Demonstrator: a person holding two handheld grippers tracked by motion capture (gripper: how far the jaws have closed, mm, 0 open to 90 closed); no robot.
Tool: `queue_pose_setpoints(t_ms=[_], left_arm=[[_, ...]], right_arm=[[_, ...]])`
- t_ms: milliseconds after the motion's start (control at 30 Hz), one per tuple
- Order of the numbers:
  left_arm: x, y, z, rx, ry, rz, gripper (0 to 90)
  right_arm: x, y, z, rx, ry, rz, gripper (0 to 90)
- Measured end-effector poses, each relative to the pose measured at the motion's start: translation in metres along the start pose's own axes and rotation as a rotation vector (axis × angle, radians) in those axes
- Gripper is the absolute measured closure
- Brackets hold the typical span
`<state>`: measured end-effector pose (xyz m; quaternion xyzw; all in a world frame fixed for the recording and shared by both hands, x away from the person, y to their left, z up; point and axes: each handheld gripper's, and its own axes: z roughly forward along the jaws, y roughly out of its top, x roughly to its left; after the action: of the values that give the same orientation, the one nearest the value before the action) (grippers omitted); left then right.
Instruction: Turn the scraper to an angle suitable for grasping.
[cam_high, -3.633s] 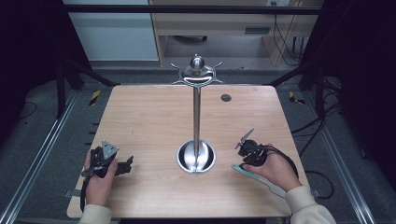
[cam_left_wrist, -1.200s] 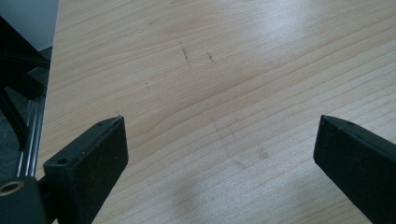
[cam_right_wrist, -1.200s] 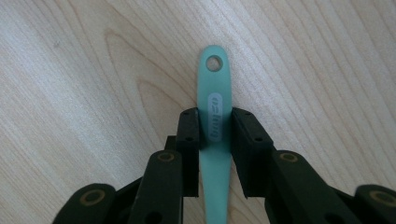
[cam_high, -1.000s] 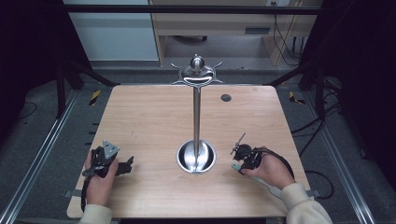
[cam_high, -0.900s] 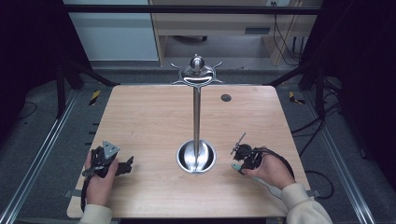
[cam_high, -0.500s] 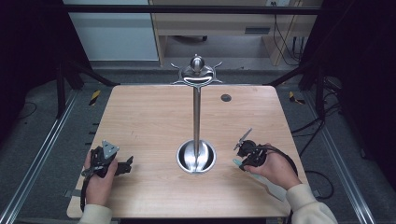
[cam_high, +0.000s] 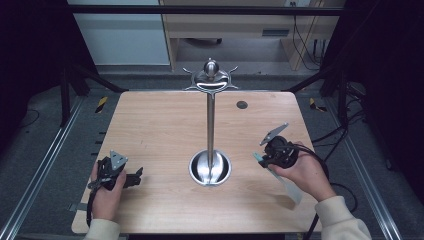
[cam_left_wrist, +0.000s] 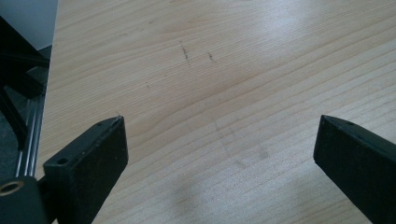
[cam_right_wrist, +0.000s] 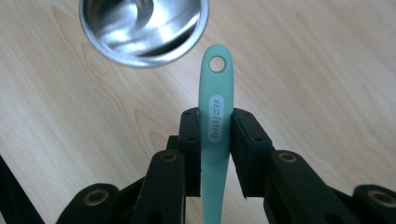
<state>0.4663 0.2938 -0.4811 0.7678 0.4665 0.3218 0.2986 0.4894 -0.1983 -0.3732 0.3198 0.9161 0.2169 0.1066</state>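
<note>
Resting at the near left of the desk (cam_high: 165, 120), the left gripper (cam_high: 131, 177) lies low in the person's left hand (cam_high: 106, 192), with its jaws spread wide and nothing between them. The left gripper view shows bare wood grain between the two black jaws. This gripper's position matches the earlier frames.

At the near right, the right hand (cam_high: 305, 172) holds the right gripper (cam_high: 260, 159), which is clenched on a mint-green utensil handle (cam_right_wrist: 215, 116). The right gripper view shows the handle pinched between both jaws, its end with a round hanging hole pointing toward the stand base (cam_right_wrist: 144, 28). In the high view, the pale green handle end (cam_high: 257, 157) protrudes just beyond the gripper toward the stand, and a pale flat length trails back under the hand; its far end cannot be identified. Compared with the frames one second ago, the right gripper is now raised slightly and sits a little farther right, away from the base. The grey plate (cam_high: 274, 134) on top is tilted upward.

At the desk centre, the round metal base carries an upright pole (cam_high: 210, 130), topped by a hooked metal head (cam_high: 211, 77). The stand is unchanged. Beyond it, near the far edge, a small dark disc (cam_high: 242, 105) lies in the desk surface.
</note>
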Motion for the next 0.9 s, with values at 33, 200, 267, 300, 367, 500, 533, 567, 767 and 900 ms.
queue_pose_setpoints(t_ms=[33,200,267,300,367,500,533,567,767,900], left_arm=[[0.000,0.000,0.000,-0.001,0.000,-0.002,2.8],[0.001,-0.001,-0.001,-0.007,0.003,-0.011,2.8],[0.002,-0.001,-0.001,-0.006,0.001,-0.012,2.8],[0.002,-0.001,-0.002,-0.009,0.001,-0.017,2.8],[0.005,-0.001,-0.004,-0.018,0.001,-0.035,2.8],[0.012,-0.005,-0.006,-0.026,0.012,-0.073,2.8],[0.012,-0.005,-0.006,-0.026,0.012,-0.073,2.8],[0.014,-0.005,-0.007,-0.026,0.011,-0.079,2.8],[0.013,-0.005,-0.007,-0.029,0.015,-0.081,2.8],[0.012,-0.005,-0.008,-0.029,0.014,-0.076,2.8]], right_arm=[[-0.002,0.004,-0.007,-0.031,-0.006,0.002,74.6],[-0.006,0.010,-0.014,-0.062,-0.013,0.002,74.6],[-0.008,0.011,-0.015,-0.068,-0.014,0.002,74.6],[-0.008,0.011,-0.015,-0.068,-0.014,0.002,74.6],[-0.008,0.011,-0.015,-0.070,-0.017,0.001,74.6],[-0.011,0.009,-0.015,-0.090,-0.031,0.004,74.5],[-0.011,0.009,-0.015,-0.090,-0.031,0.004,74.5],[-0.012,0.009,-0.014,-0.097,-0.027,0.011,74.6],[-0.014,0.012,-0.012,-0.098,-0.029,0.005,74.6],[-0.015,0.016,-0.016,-0.139,-0.020,0.014,74.6]])
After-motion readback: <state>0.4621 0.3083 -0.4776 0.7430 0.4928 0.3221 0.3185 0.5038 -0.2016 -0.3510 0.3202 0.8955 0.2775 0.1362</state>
